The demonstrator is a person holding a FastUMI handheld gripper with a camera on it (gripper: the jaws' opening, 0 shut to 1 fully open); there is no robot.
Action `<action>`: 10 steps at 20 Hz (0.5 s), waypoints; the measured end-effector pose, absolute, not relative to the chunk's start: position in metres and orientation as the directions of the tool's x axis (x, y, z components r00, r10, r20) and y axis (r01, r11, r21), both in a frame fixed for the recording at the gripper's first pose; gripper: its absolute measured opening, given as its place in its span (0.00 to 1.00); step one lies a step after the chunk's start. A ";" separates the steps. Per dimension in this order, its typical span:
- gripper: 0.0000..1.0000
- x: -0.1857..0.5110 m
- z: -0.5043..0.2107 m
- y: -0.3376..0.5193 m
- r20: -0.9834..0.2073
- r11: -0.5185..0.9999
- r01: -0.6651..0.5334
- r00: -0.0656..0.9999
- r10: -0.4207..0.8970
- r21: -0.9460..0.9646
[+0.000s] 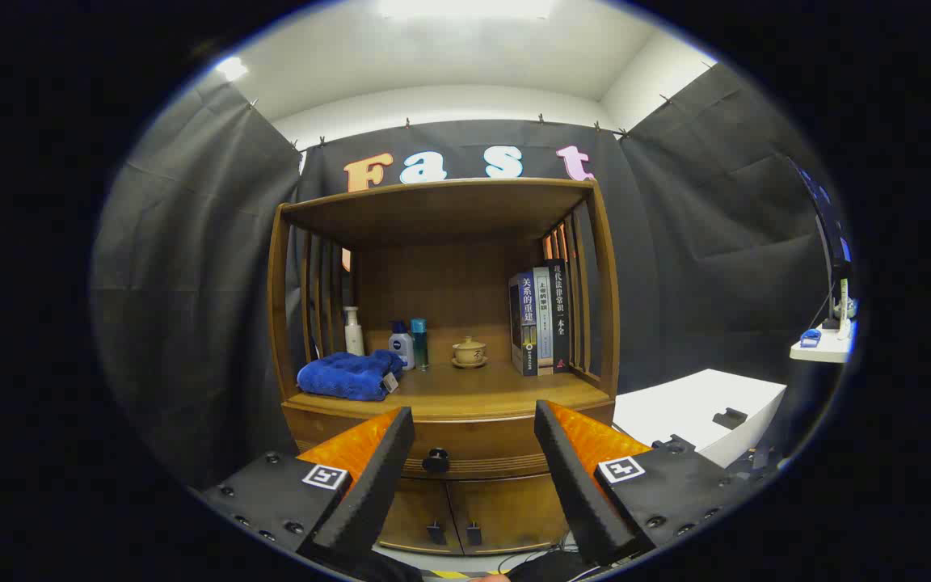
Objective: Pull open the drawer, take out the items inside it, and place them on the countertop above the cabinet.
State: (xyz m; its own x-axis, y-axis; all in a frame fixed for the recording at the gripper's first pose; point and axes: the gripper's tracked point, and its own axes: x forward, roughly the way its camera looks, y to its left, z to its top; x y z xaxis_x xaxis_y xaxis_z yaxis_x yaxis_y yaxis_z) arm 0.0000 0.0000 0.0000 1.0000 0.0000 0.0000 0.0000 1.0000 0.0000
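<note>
Drawer (473, 453) seemingly closed, hand-held gripper (473, 428) open

We are looking along the gripper (473, 428), whose two wedge-shaped fingers (368, 485) are tapering forward, wide at the base and narrow at the tips, with a wide gap standing between them. Each finger is showing a flat inner face and a textured, dimpled outer flank. Behind them we are seeing two blocky black mounting plates (271, 493), each carrying dark round screws and a small square black-and-white marker (326, 476) near its inner corner.
</note>
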 end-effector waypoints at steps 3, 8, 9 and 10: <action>0.97 0.001 -0.004 0.000 -0.007 1.000 -0.003 1.000 0.003 -0.001; 0.97 0.001 -0.006 0.001 -0.005 1.000 -0.008 1.000 0.008 -0.007; 0.97 0.001 -0.008 0.001 -0.007 1.000 -0.009 1.000 0.009 -0.007; 0.97 0.001 -0.007 0.000 -0.007 1.000 -0.010 1.000 0.010 -0.006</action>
State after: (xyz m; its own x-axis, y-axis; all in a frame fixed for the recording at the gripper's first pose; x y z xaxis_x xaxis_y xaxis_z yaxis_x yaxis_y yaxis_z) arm 0.0013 0.0001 -0.0074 0.9999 0.0096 -0.0074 -0.0097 0.9999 -0.0065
